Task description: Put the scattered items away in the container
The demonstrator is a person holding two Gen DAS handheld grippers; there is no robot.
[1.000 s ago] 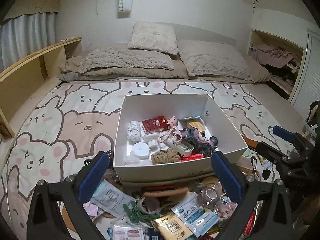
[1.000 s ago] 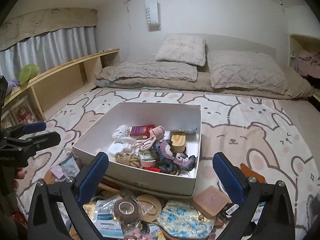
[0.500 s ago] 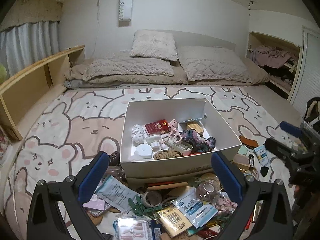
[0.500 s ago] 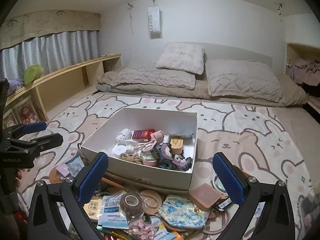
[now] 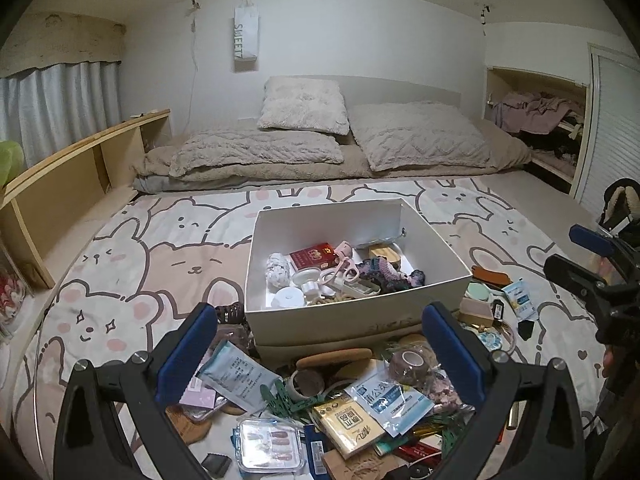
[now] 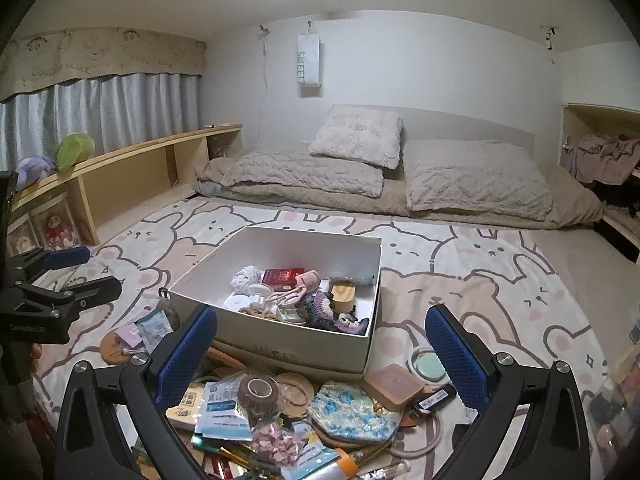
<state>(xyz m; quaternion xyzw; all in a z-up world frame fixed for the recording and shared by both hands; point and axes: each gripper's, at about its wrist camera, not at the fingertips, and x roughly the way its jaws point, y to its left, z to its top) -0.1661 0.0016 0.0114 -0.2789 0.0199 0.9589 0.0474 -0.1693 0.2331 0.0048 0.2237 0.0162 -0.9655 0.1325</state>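
A white box [image 5: 352,318] [image 6: 280,344] sits on the bunny-print bed cover and holds a red pack [image 5: 313,255], a crocheted piece [image 6: 320,308], a rope coil and other small things. In front of it lies a heap of scattered items: sachets [image 5: 386,398], a brown tape roll [image 6: 258,390], a floral pouch [image 6: 352,410], a pink case [image 6: 394,384], a nail-tip box [image 5: 270,442]. My left gripper [image 5: 318,354] hovers open over the heap, empty. My right gripper [image 6: 320,360] is likewise open and empty, above the heap's right side.
Pillows and a folded duvet [image 5: 304,148] lie at the bed's head. A wooden shelf [image 6: 132,168] runs along the left, an alcove with clothes [image 5: 536,114] is at the right. Each view shows the other gripper at its side edge [image 5: 592,276] [image 6: 48,280].
Both grippers have pulled back and risen away from the box, so more of the heap and the room shows. Both stay open and empty.
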